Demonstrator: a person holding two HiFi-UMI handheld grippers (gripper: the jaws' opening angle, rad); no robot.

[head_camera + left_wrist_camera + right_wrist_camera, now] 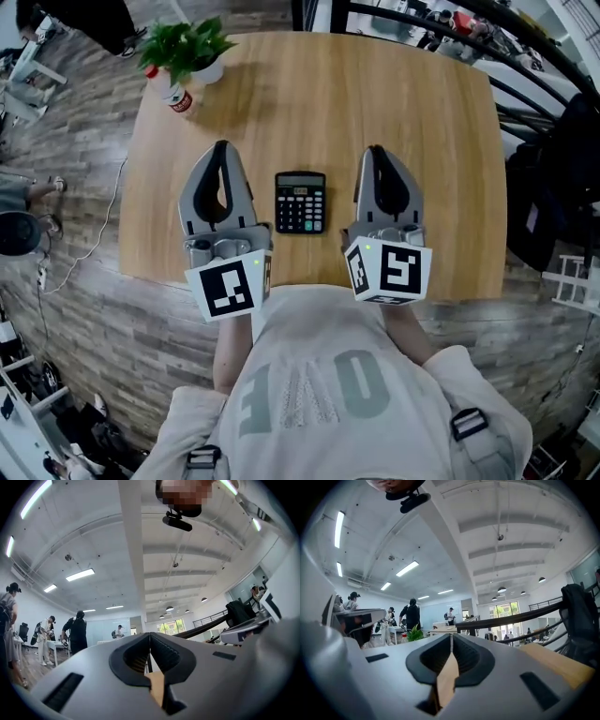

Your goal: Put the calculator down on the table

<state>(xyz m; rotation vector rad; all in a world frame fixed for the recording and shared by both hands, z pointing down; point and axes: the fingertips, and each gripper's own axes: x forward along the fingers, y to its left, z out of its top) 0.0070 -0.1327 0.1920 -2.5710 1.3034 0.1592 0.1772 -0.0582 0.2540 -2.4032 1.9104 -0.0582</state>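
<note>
Wooden table (422, 141), open office | calculator (300, 202) flat, face up, near front edge, between the grippers | left gripper (221, 148) and right gripper (376, 150) both closed, empty | placing looks done; hold both clear, don't nudge it.

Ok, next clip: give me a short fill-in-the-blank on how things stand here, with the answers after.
1. The calculator lies on the table, ___ the two grippers.
2. The left gripper and the right gripper both have their jaws ___, with nothing in them.
3. In the head view, the potted plant stands at the table's far ___ corner.
4. The calculator's keys face ___.

Missing words: between; shut; left; up.
</note>
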